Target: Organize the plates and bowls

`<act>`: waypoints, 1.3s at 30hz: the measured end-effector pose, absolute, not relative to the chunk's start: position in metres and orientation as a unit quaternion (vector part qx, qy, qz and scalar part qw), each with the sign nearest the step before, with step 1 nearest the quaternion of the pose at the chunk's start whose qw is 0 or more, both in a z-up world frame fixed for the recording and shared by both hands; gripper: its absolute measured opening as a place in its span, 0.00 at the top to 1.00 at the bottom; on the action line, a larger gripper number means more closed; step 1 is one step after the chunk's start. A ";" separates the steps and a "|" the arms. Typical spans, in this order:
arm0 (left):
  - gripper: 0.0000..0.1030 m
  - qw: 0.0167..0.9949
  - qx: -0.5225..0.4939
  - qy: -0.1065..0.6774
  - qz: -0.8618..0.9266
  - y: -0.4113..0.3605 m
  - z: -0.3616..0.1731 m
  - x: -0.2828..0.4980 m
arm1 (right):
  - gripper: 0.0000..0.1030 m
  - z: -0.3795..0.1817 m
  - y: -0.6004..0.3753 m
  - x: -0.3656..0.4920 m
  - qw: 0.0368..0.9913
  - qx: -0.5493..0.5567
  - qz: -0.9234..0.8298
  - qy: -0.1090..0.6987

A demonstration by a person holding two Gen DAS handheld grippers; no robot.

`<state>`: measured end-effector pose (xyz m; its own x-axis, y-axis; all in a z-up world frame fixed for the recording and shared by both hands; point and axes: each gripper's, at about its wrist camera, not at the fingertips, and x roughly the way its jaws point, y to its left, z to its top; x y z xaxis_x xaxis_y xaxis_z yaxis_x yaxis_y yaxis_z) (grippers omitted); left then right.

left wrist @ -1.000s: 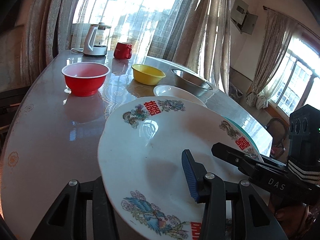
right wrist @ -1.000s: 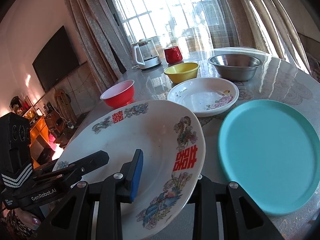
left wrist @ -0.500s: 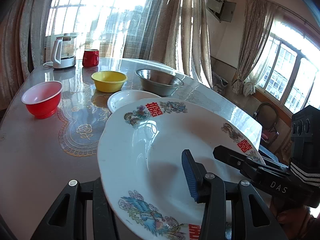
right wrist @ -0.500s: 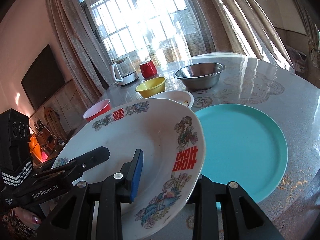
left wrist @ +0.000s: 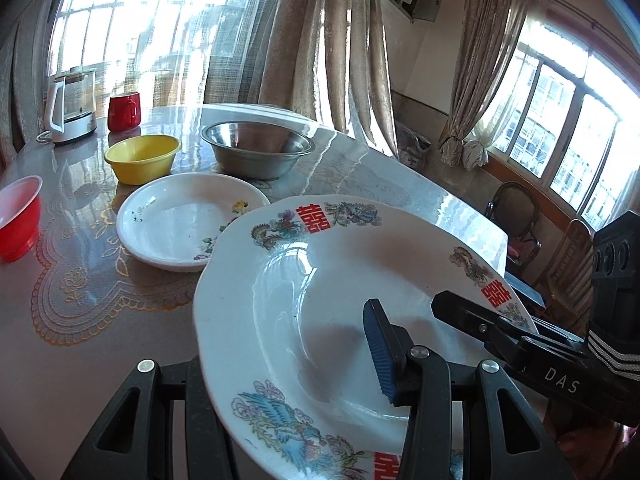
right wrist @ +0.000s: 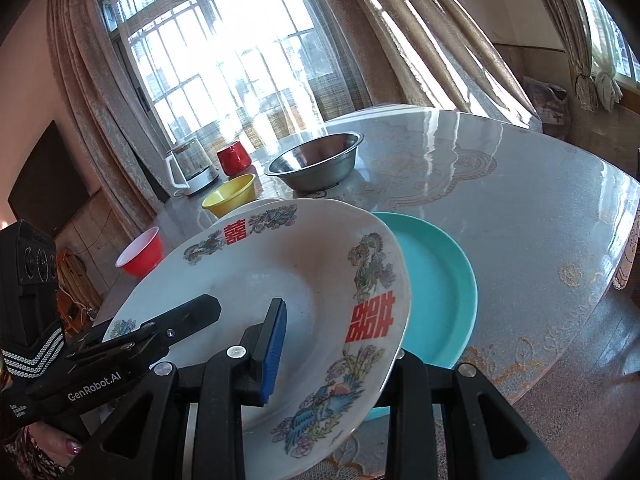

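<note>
I hold a large white plate [left wrist: 320, 280] with red characters and bird patterns between both grippers, above the table. My left gripper [left wrist: 288, 360] is shut on its near left rim, blue pad on top. My right gripper [right wrist: 340, 356] is shut on the near right rim of the plate [right wrist: 288, 264]. In the right wrist view the plate's right edge overlaps a teal plate [right wrist: 436, 280] lying on the table. A smaller white plate [left wrist: 180, 216] with flowers lies just beyond, with a yellow bowl [left wrist: 142, 158], a steel bowl [left wrist: 256, 152] and a red bowl [left wrist: 18, 216] further back.
A glass kettle [left wrist: 70, 104] and a red mug [left wrist: 124, 111] stand at the table's far end by the curtains. The glossy table [right wrist: 500, 208] stretches off to the right of the teal plate. Chairs [left wrist: 516, 212] stand beyond the table's right edge.
Both grippers have carried the big plate to the right along the table. It now hangs partly over the teal plate, and the red bowl has slid to the left edge of the left wrist view.
</note>
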<state>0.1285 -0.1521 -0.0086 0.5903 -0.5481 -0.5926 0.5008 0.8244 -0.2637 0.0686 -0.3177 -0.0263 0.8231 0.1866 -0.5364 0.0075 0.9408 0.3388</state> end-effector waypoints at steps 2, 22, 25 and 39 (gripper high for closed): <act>0.55 0.889 -0.030 0.349 -0.297 -0.162 -0.010 0.134 | 0.70 -0.028 -0.324 0.069 0.940 0.168 0.039 0.295; 0.54 0.866 -0.006 0.407 -0.290 -0.202 -0.034 0.171 | 0.71 -0.054 -0.363 0.099 0.925 0.204 -0.009 0.322; 0.54 0.868 -0.003 0.407 -0.285 -0.201 -0.034 0.173 | 0.71 -0.055 -0.361 0.101 0.926 0.192 -0.012 0.325; 0.56 0.871 0.008 0.408 -0.273 -0.192 -0.035 0.173 | 0.69 -0.056 -0.367 0.098 0.914 0.224 -0.021 0.337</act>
